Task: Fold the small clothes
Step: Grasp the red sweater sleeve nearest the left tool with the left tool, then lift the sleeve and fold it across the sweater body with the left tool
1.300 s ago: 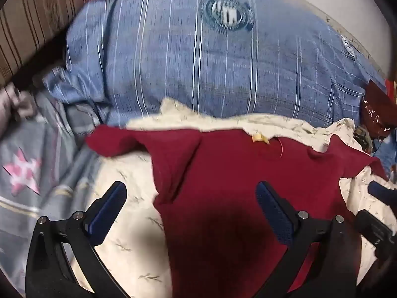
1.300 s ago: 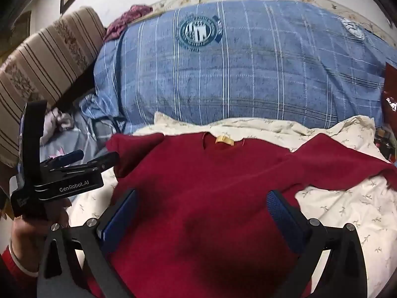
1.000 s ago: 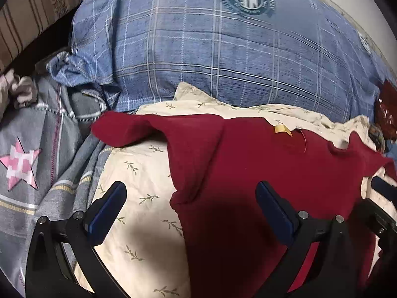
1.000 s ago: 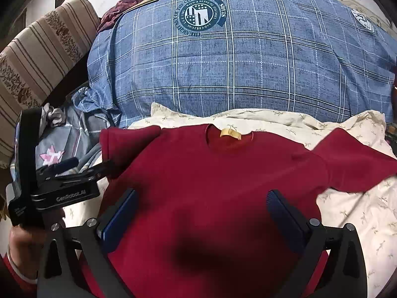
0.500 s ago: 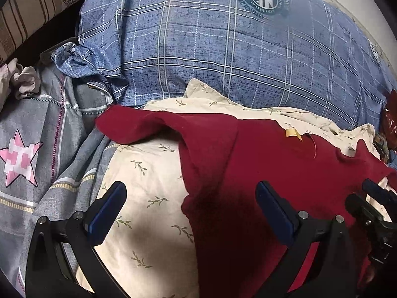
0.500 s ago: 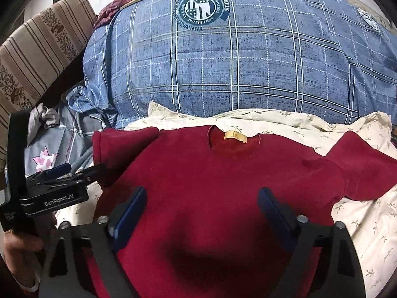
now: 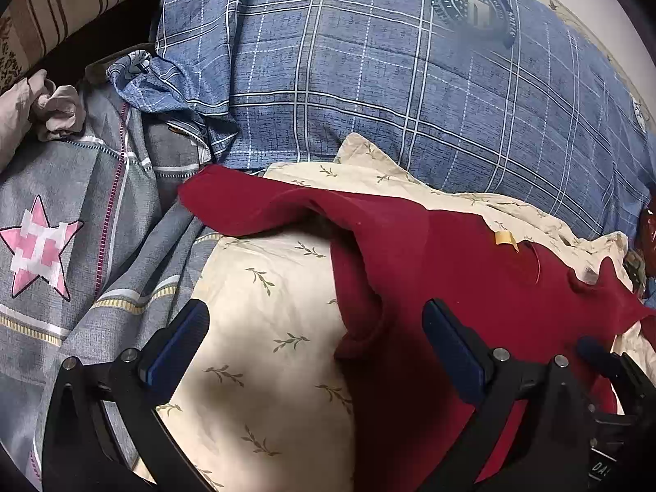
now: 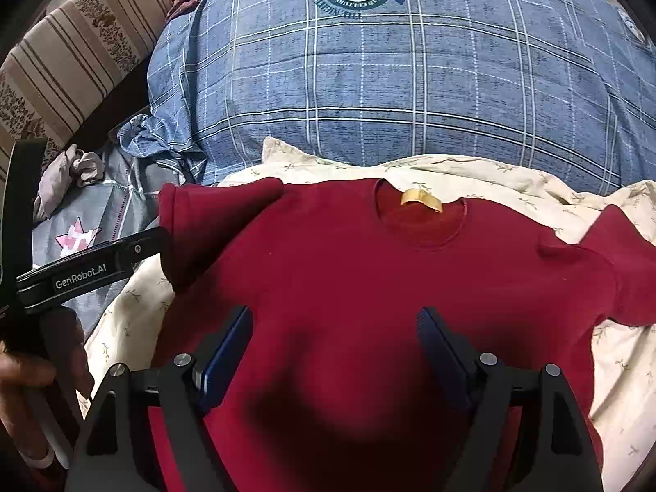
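Observation:
A dark red T-shirt [image 8: 369, 266] lies flat, front up, on a cream leaf-print cloth [image 8: 471, 168], with a yellow tag [image 8: 422, 201] at its neck. My right gripper [image 8: 334, 320] hovers over the shirt's chest, its jaws closing, and nothing is pinched between the blue pads. In the left wrist view the shirt [image 7: 471, 287] fills the right side and its sleeve [image 7: 246, 205] reaches left. My left gripper [image 7: 315, 324] stands open above the shirt's side edge. One finger is over the cream cloth [image 7: 266, 287], the other over red fabric.
A large blue plaid pillow [image 8: 410, 82] lies right behind the shirt. Grey bedding with a pink star [image 7: 41, 246] is on the left, next to a striped cushion [image 8: 61, 61]. A hand [image 8: 24, 377] holds the left gripper's black frame [image 8: 82, 276].
Both grippers have come lower and closer to the shirt. The left one has shifted left toward the shirt's side edge. The right gripper's fingers stand nearer each other than before.

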`<state>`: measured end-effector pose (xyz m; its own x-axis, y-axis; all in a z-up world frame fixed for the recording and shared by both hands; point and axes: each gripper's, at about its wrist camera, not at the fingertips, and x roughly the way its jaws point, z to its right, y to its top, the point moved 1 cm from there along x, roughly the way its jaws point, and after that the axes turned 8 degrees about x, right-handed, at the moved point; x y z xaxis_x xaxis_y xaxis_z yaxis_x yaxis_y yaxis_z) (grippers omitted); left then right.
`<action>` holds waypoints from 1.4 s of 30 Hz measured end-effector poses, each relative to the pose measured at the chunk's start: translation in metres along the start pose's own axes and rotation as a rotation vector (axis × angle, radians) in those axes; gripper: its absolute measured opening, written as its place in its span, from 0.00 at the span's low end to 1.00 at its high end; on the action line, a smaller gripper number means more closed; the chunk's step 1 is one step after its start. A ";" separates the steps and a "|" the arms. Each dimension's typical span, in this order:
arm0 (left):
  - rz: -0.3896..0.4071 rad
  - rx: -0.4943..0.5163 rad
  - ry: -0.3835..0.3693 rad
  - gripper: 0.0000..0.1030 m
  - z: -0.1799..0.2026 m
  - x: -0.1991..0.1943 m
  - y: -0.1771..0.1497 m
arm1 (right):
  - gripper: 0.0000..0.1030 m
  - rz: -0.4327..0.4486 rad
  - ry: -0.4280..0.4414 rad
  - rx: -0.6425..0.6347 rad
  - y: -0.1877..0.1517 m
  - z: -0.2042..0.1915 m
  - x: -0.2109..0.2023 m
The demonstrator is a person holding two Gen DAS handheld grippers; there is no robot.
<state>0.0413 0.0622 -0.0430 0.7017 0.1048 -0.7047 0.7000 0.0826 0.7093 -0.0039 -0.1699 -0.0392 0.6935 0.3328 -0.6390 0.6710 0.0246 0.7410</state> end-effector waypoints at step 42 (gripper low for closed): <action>-0.088 -0.525 -0.173 0.93 -0.131 0.082 0.020 | 0.85 -0.162 0.173 -0.026 0.001 -0.034 0.048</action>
<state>0.0956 0.2018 -0.0848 0.6863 -0.0850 -0.7223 0.6278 0.5707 0.5293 0.0212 -0.1218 -0.0626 0.5205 0.4794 -0.7066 0.7613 0.1142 0.6383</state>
